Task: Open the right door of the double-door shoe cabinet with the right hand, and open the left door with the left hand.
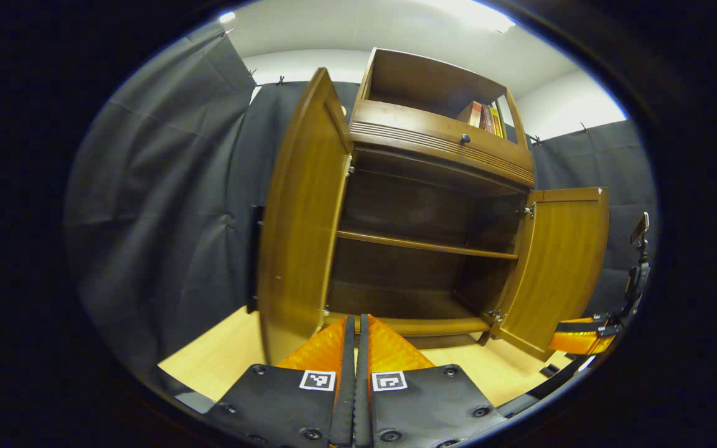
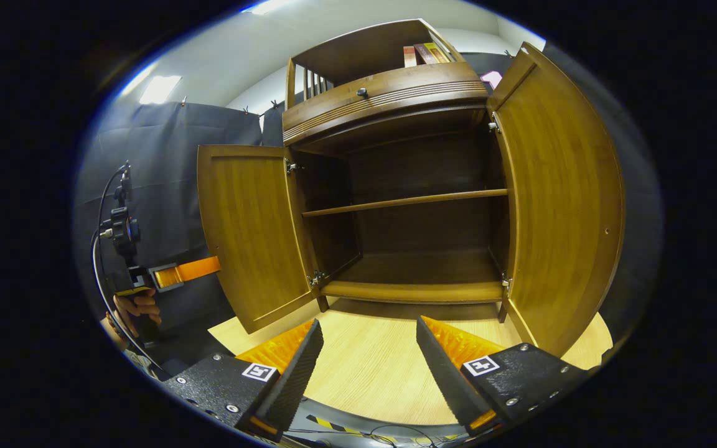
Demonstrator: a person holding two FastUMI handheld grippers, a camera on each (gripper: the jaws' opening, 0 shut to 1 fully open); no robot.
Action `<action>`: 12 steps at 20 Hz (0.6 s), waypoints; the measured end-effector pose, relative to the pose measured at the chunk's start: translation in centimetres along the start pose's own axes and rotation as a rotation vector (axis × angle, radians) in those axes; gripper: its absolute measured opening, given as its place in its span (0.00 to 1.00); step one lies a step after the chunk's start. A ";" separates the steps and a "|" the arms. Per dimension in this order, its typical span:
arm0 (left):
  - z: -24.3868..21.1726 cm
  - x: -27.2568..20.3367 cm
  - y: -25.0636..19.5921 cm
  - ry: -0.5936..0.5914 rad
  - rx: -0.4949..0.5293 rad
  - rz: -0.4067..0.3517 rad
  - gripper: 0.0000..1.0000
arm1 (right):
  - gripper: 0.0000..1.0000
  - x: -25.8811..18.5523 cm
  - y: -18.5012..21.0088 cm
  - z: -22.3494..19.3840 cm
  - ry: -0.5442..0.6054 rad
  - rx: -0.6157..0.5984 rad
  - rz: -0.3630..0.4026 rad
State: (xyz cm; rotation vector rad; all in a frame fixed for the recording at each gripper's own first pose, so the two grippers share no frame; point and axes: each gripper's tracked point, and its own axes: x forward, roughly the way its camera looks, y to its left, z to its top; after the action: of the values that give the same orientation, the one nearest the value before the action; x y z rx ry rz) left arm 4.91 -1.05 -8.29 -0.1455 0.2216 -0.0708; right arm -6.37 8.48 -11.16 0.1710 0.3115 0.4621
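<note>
The wooden shoe cabinet (image 1: 433,155) stands with both doors swung wide and its inner shelf (image 1: 424,244) bare. In the left gripper view, the left door (image 1: 299,211) is close by and the right door (image 1: 561,267) is farther off. My left gripper (image 1: 354,320) is shut on nothing, just in front of the cabinet's bottom edge. In the right gripper view, my right gripper (image 2: 368,326) hangs open over the floor before the cabinet (image 2: 408,205), between the left door (image 2: 253,230) and the right door (image 2: 561,193), touching neither. The left gripper (image 2: 185,272) shows beside the left door, held by a hand (image 2: 137,308).
Books (image 1: 483,117) stand in the cabinet's top compartment above a drawer with a dark knob (image 1: 465,139). Black cloth wall (image 1: 165,186) surrounds the cabinet. The floor (image 2: 371,367) is light wood. Cables (image 2: 365,432) lie near the lower edge of the right gripper view.
</note>
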 end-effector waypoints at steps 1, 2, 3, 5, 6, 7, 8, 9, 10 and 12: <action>0.1 0.5 -1.1 -0.019 0.034 0.012 0.07 | 0.93 -0.3 -0.5 0.1 -0.004 -0.003 -0.012; 0.1 1.0 -2.3 -0.032 0.057 0.014 0.08 | 0.93 -0.7 -0.9 0.3 -0.010 -0.002 -0.022; -0.6 1.3 -4.1 -0.032 0.055 0.001 0.01 | 0.93 -1.1 -1.3 0.3 -0.014 0.001 -0.030; -2.8 2.0 -7.3 0.011 0.058 -0.030 0.08 | 0.93 -1.8 -2.5 0.2 -0.015 -0.001 -0.054; -3.3 2.3 -8.0 0.017 0.070 -0.031 0.08 | 0.93 -2.1 -3.2 0.2 -0.015 -0.004 -0.070; -3.5 2.7 -8.7 0.011 0.077 -0.035 0.07 | 0.93 -2.5 -3.9 0.2 -0.018 -0.005 -0.087; -3.4 3.0 -9.2 0.002 0.079 -0.041 0.07 | 0.93 -2.8 -4.4 0.3 -0.023 -0.005 -0.098; -3.2 3.0 -9.5 -0.010 0.082 -0.043 0.08 | 0.93 -2.9 -4.8 0.4 -0.025 -0.005 -0.107; -2.7 3.2 -9.7 -0.024 0.084 -0.044 0.08 | 0.93 -3.1 -5.3 0.4 -0.025 -0.005 -0.114; -1.7 3.4 -9.9 -0.048 0.089 -0.045 0.07 | 0.93 -3.1 -6.0 0.5 -0.029 -0.004 -0.125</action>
State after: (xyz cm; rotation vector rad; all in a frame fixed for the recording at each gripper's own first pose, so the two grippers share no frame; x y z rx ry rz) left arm 7.29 -11.36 -9.19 -0.0638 0.1673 -0.1213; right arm -6.36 1.69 -11.27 0.1529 0.2914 0.3360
